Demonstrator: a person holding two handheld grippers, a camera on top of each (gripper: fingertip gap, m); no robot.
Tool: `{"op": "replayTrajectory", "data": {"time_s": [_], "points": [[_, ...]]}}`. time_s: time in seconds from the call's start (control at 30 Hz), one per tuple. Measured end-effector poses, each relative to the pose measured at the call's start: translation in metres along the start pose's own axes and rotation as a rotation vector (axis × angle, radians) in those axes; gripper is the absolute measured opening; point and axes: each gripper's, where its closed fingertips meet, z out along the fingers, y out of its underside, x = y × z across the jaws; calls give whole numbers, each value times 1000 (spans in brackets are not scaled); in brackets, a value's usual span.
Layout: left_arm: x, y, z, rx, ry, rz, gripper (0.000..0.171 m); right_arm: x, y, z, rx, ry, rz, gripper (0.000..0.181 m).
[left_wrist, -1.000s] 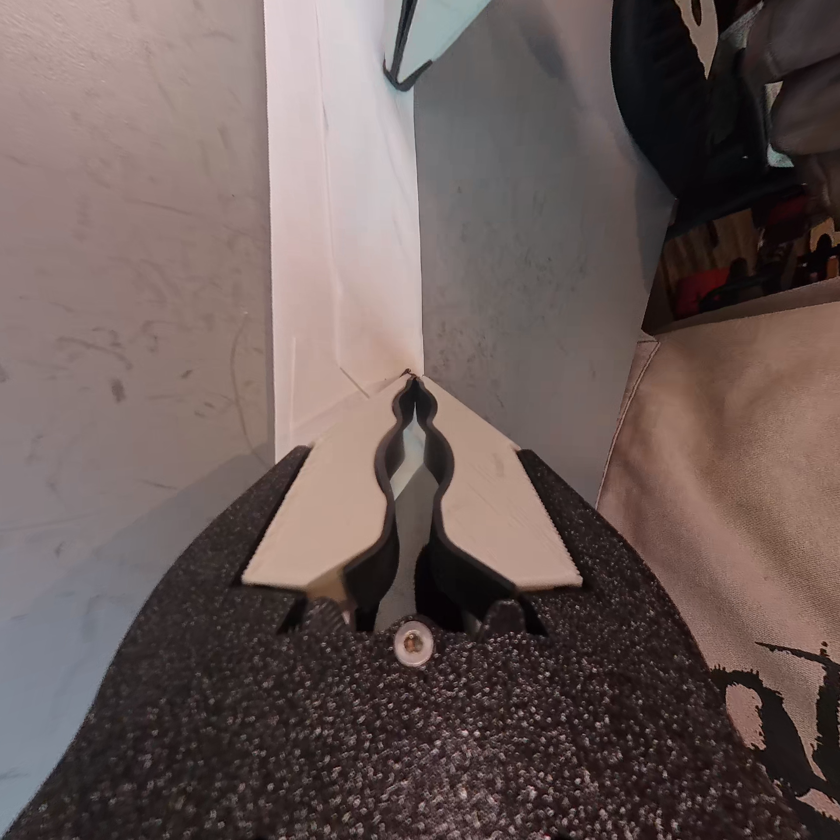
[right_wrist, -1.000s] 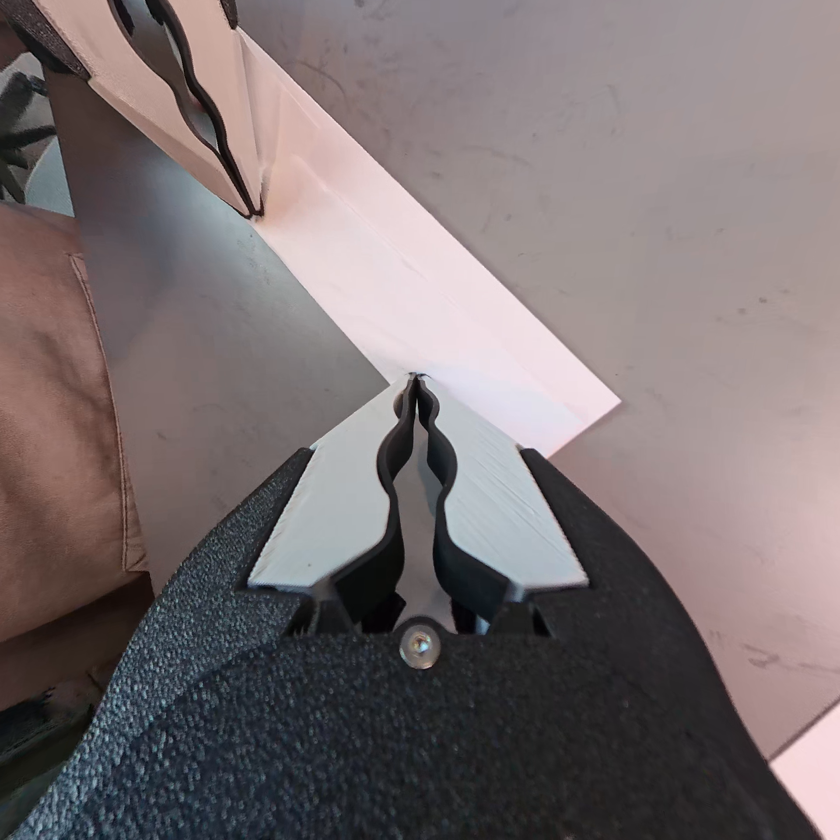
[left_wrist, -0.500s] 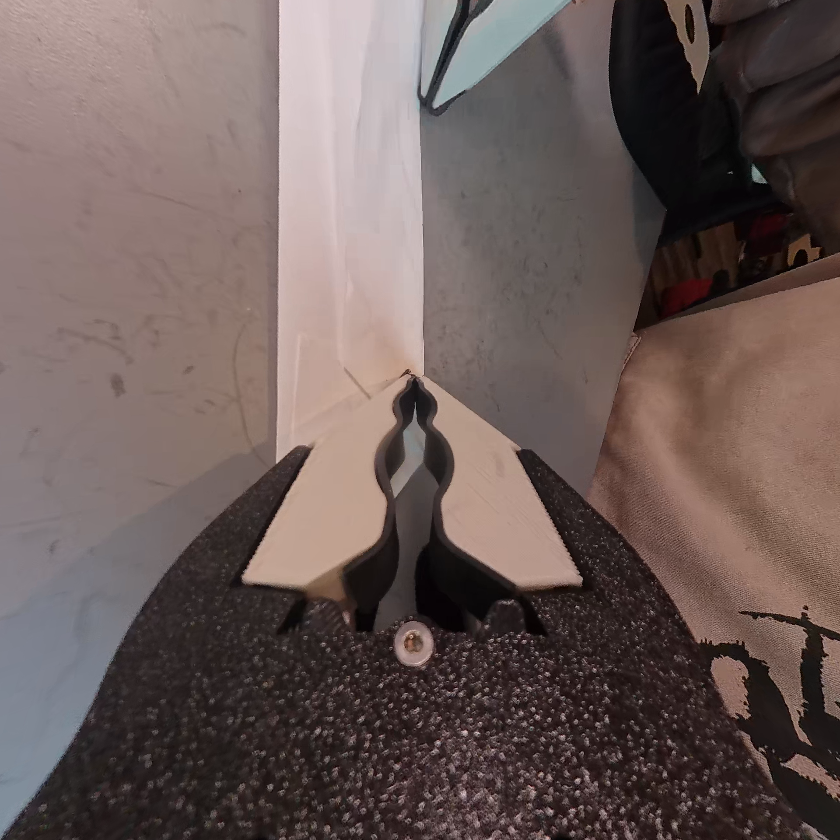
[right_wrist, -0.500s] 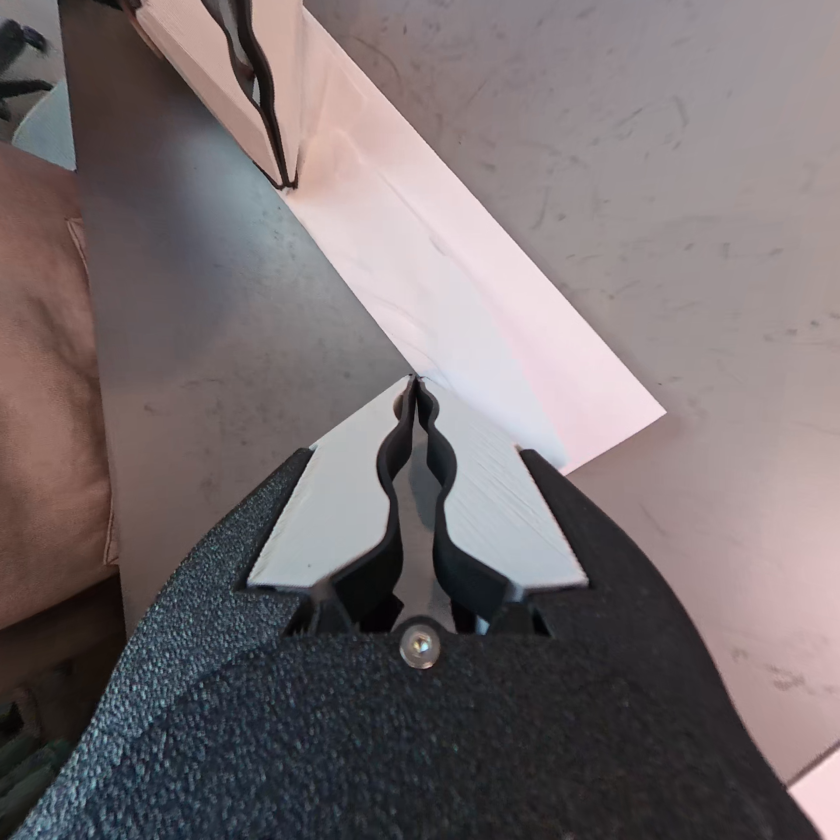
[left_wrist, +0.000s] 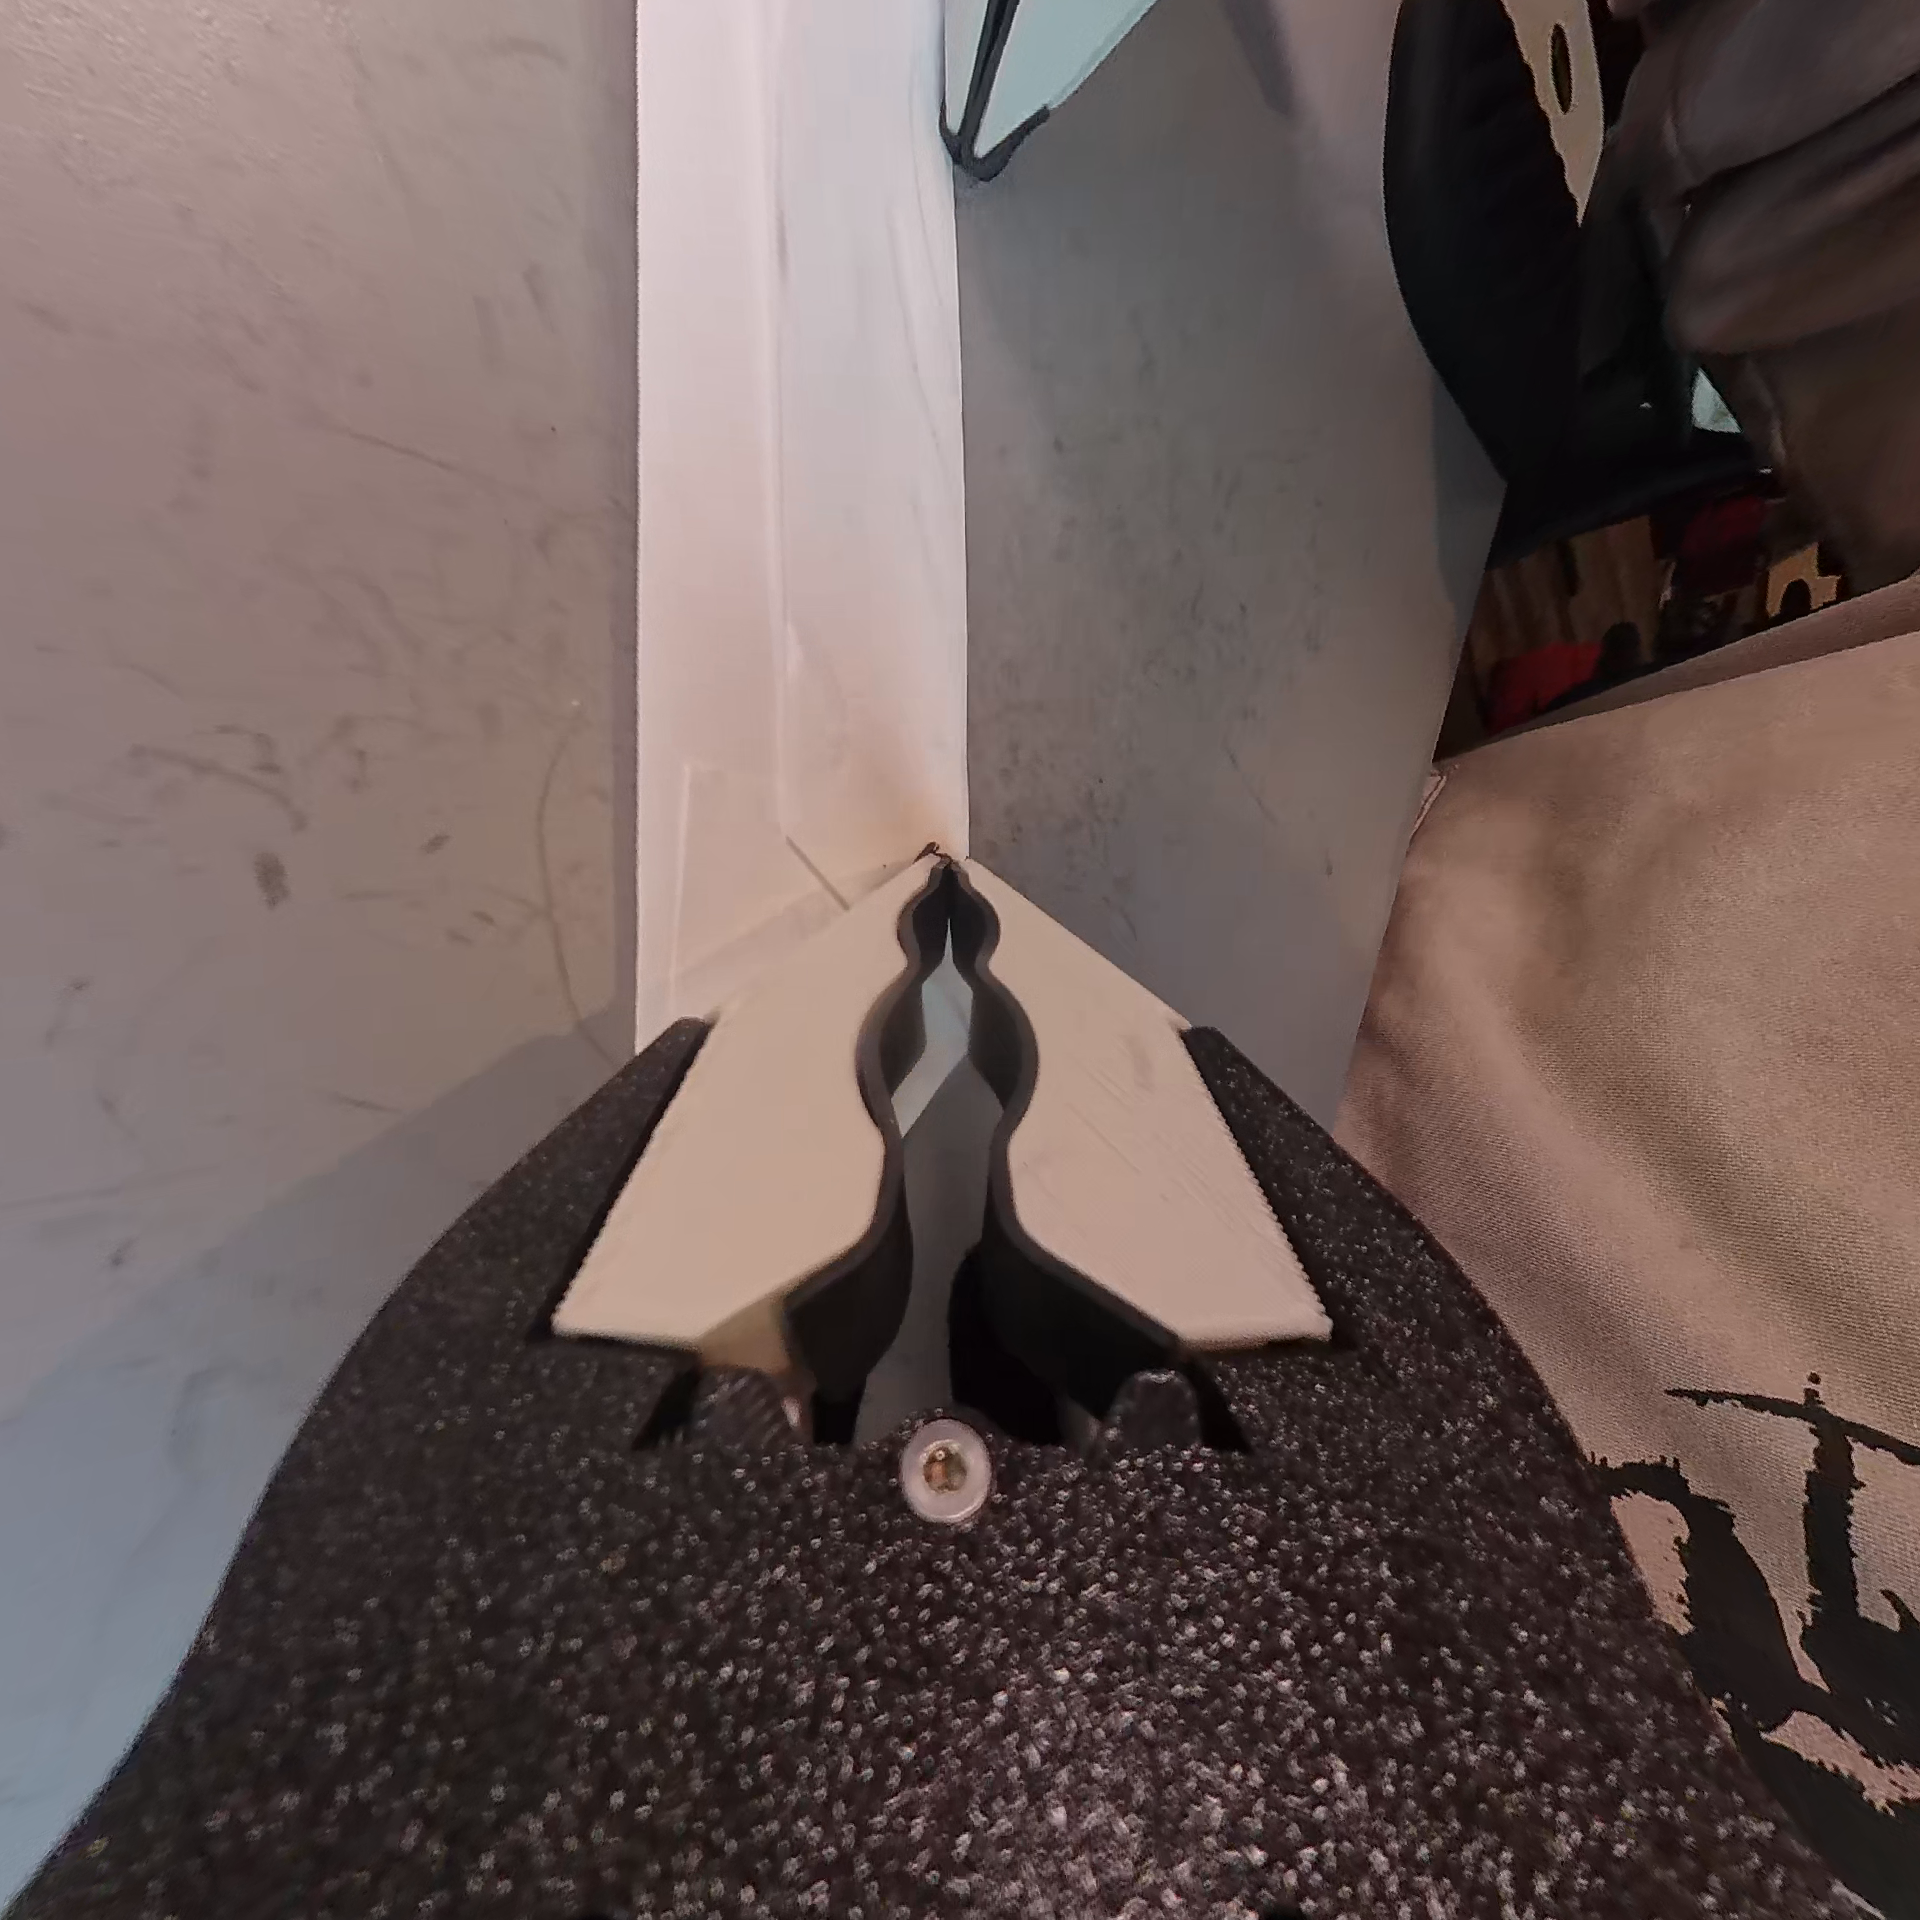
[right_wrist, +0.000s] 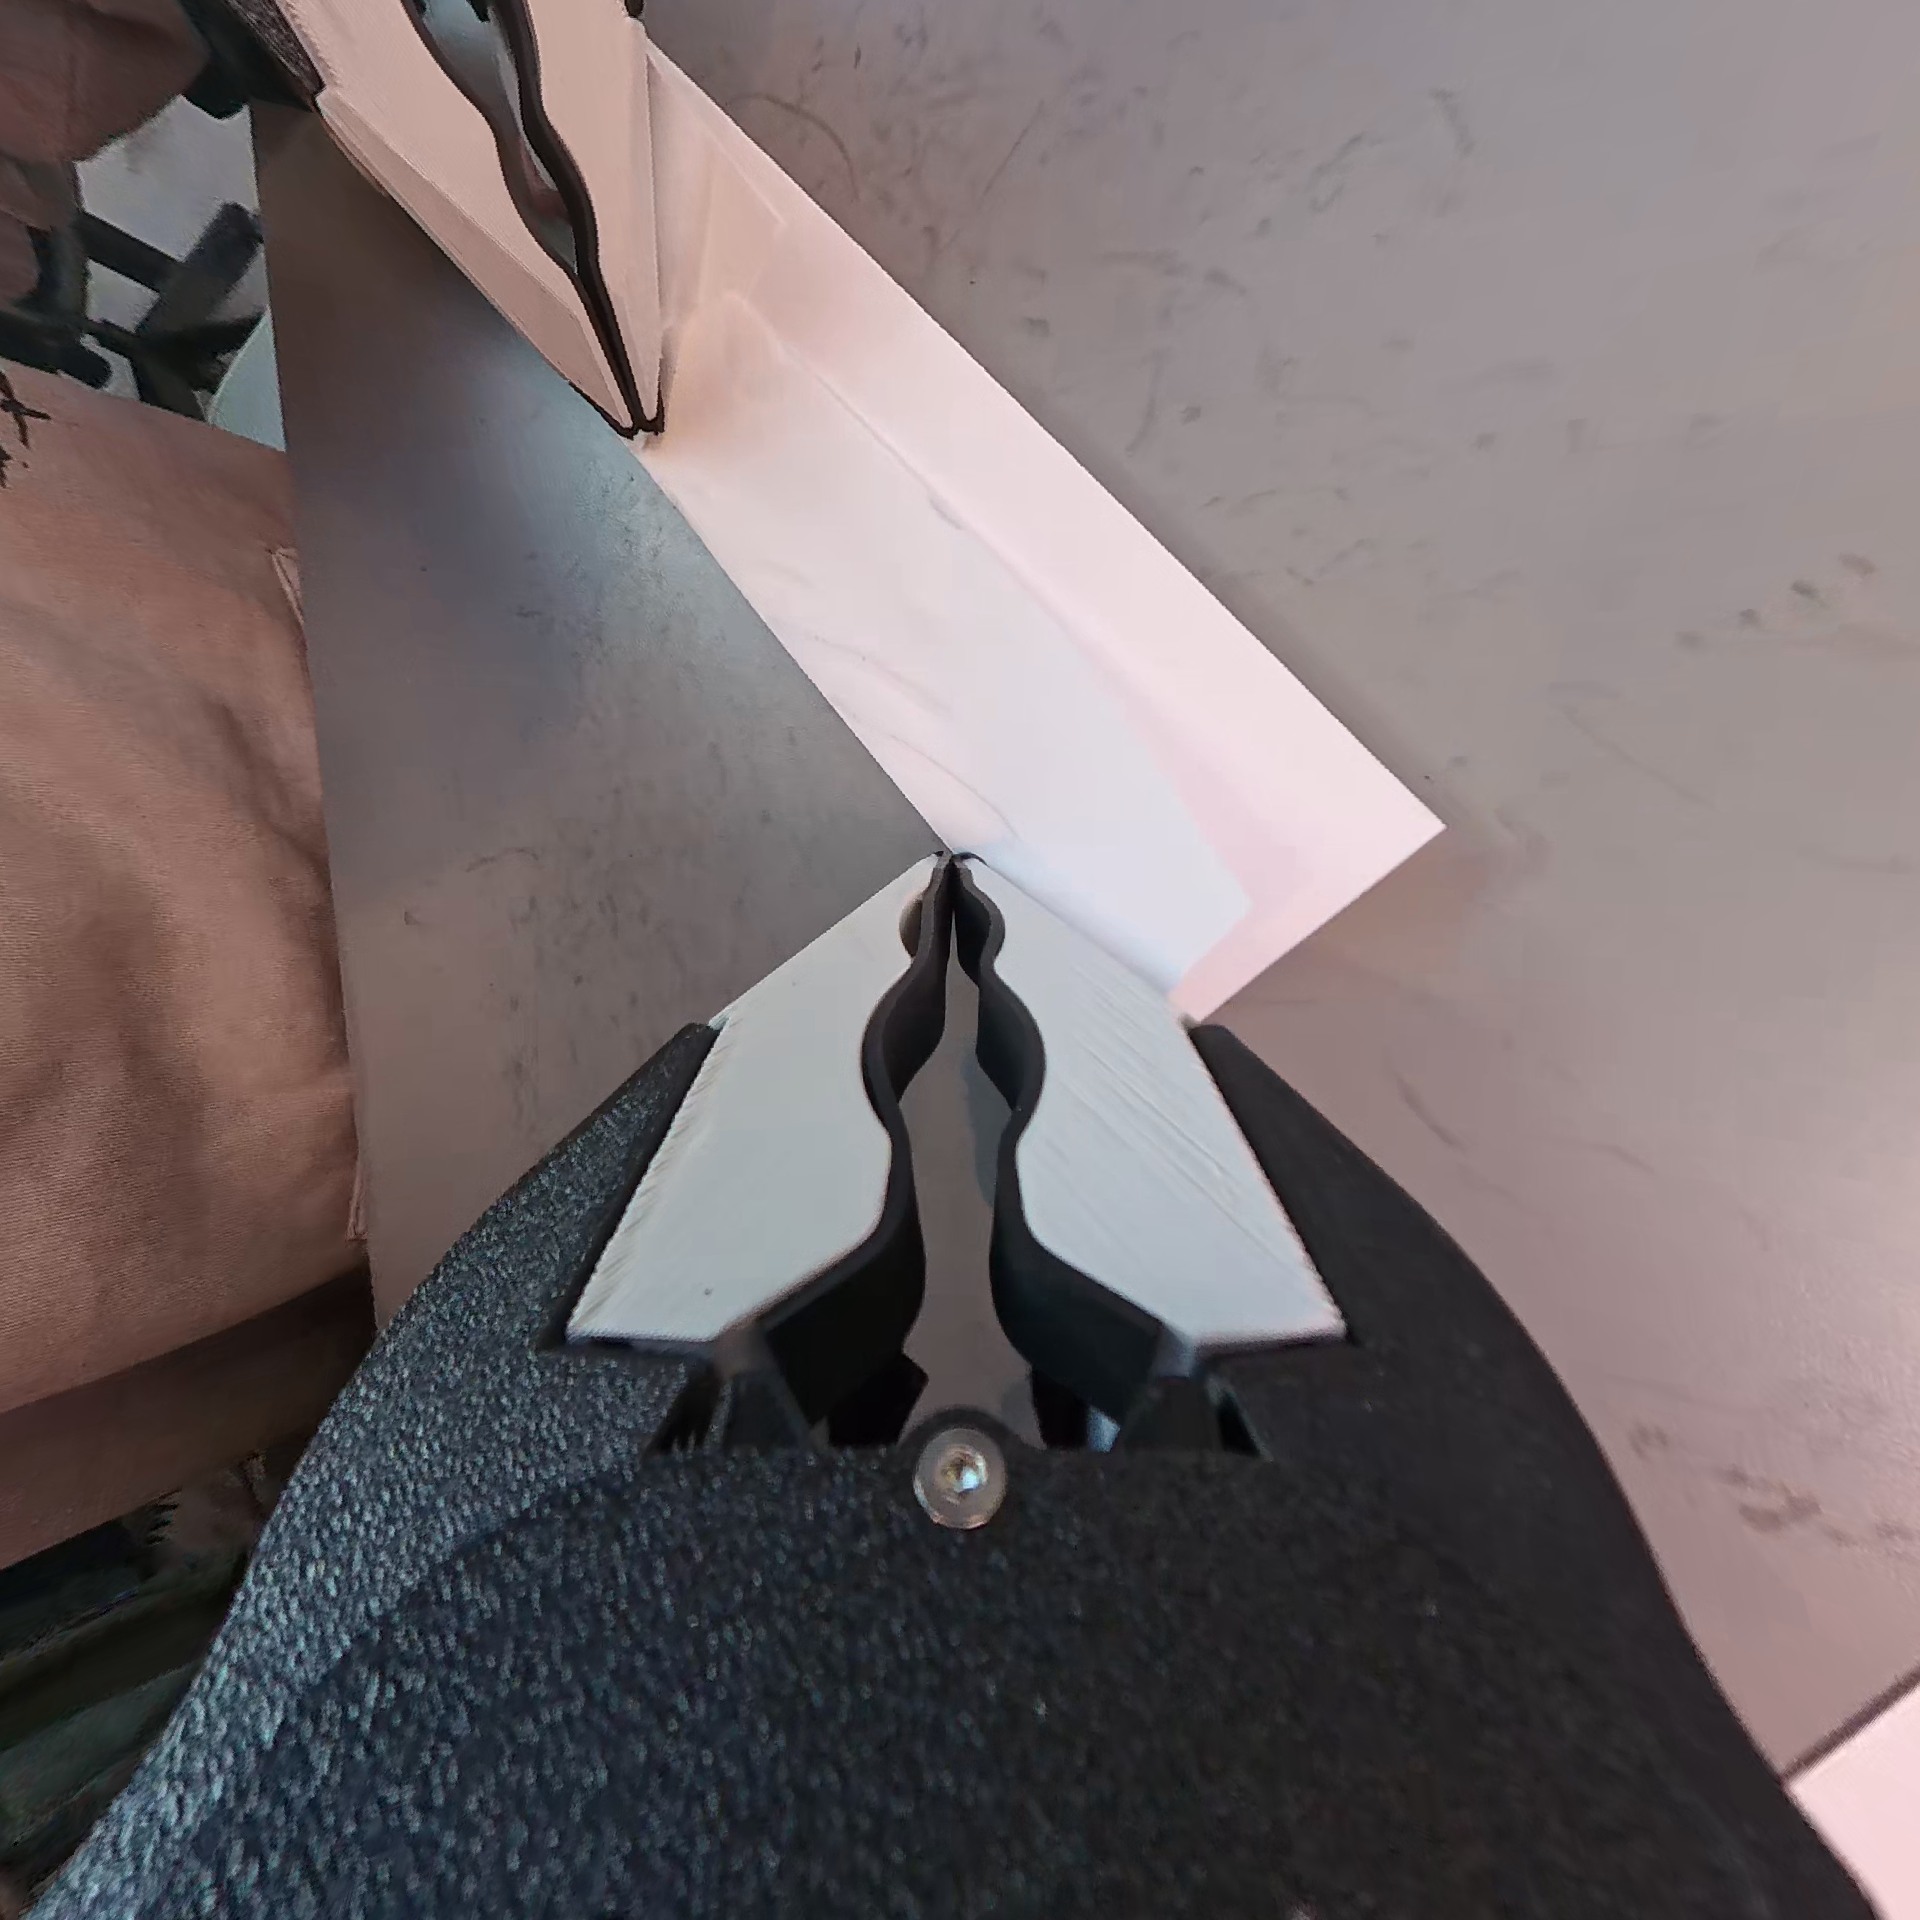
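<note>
Both grippers pinch one folded white paper strip (right_wrist: 997, 644) on the grey table (right_wrist: 1455, 364). Left gripper (left_wrist: 943, 871) clamped on one end's near edge, right gripper (right_wrist: 951, 860) on the other end's. Vs 1 s ago: right gripper has swung in closer to the left; strip lies flat, creased lengthwise.

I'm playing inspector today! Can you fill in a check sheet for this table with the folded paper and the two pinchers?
Surface: grey table, scuffed and marked.
Job's things: folded white paper strip lying flat on the table.
Clutter: a pale sheet corner at the table edge.
Grippers: left gripper shut, tips at the strip's near edge; right gripper shut, tips at the same edge, further along.
Cables: nothing seen.
Surroundings: person's beige printed clothing beside the table; dark items behind, unclear.
</note>
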Motion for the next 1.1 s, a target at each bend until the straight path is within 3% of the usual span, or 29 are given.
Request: {"op": "replayTrajectory", "data": {"time_s": [0.47,0.53,0.63,0.7,0.8,0.93,1.0,1.03,1.1], "points": [[0,-2,0,-2,20,-32,0,42,21,-43,-11,-60,167,0],[0,-2,0,-1,24,-39,0,44,20,-45,-23,4,116,0],[0,-3,0,-1,31,-47,0,33,-12,-69,215,7,18,5],[0,-3,0,-1,30,-43,0,26,-21,-80,284,128,-164,17],[2,-2,0,-10,29,-17,0,13,-22,-67,243,348,-474,38],[14,-15,-11,79,28,92,0,3,-4,-27,31,548,-842,47],[25,-28,-26,177,12,170,4,-2,1,-14,6,484,-795,43],[27,-34,-35,226,-36,224,17,-1,0,-14,18,468,-742,45],[32,-39,-55,313,-146,340,29,1,7,-12,-18,395,-653,31]]}}
